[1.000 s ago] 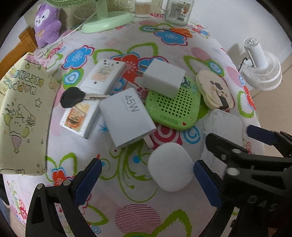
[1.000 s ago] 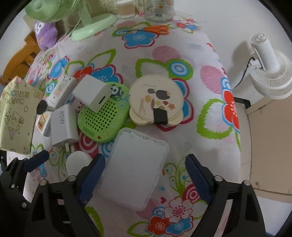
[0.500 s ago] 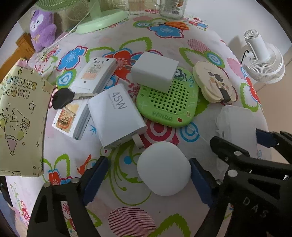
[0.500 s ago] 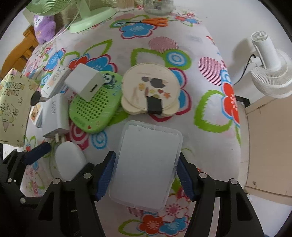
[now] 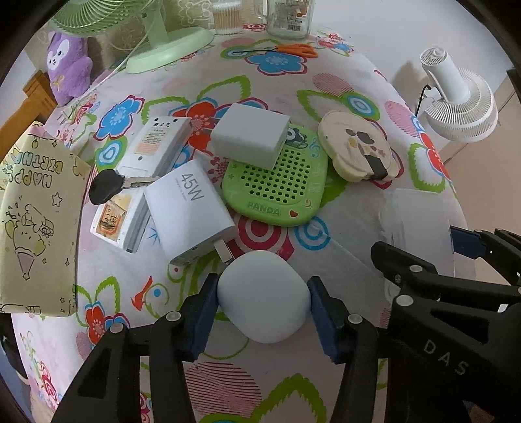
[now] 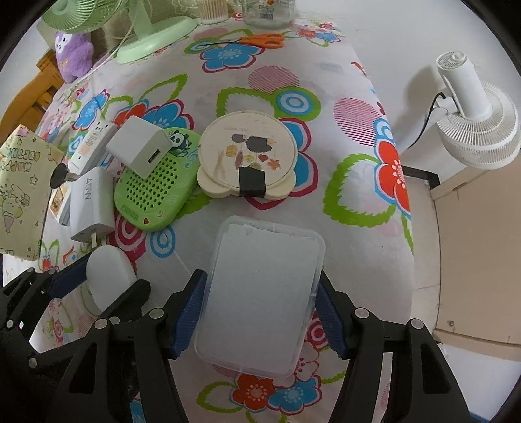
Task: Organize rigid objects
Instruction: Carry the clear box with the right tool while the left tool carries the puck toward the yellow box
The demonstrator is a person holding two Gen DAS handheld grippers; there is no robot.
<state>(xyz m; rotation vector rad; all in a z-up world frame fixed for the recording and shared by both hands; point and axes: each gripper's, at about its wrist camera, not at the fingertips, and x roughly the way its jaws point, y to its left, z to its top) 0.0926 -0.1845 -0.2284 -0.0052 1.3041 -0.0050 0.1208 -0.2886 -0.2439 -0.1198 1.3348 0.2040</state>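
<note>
At the table's far end we see a green desk fan [image 5: 153,39], a purple plush toy [image 5: 66,68], orange-handled scissors [image 5: 286,49] and a glass jar [image 5: 288,16]. A white fan [image 6: 472,114] stands off the table's right side.

A home: a floral tablecloth [image 6: 342,136] covers the table, with a purple plush toy [image 5: 66,70], green desk fan [image 5: 156,42] and scissors [image 6: 257,40].

tabletop [image 6: 342,136]: white cloth, red, blue and green flower print. perforated panda case [image 5: 276,185] lime green. 45w charger [image 5: 189,208] white. scissors [image 6: 260,40] orange-handled. plush [image 5: 68,68] purple. tool pads [image 6: 189,312] blue, frames black.
</note>
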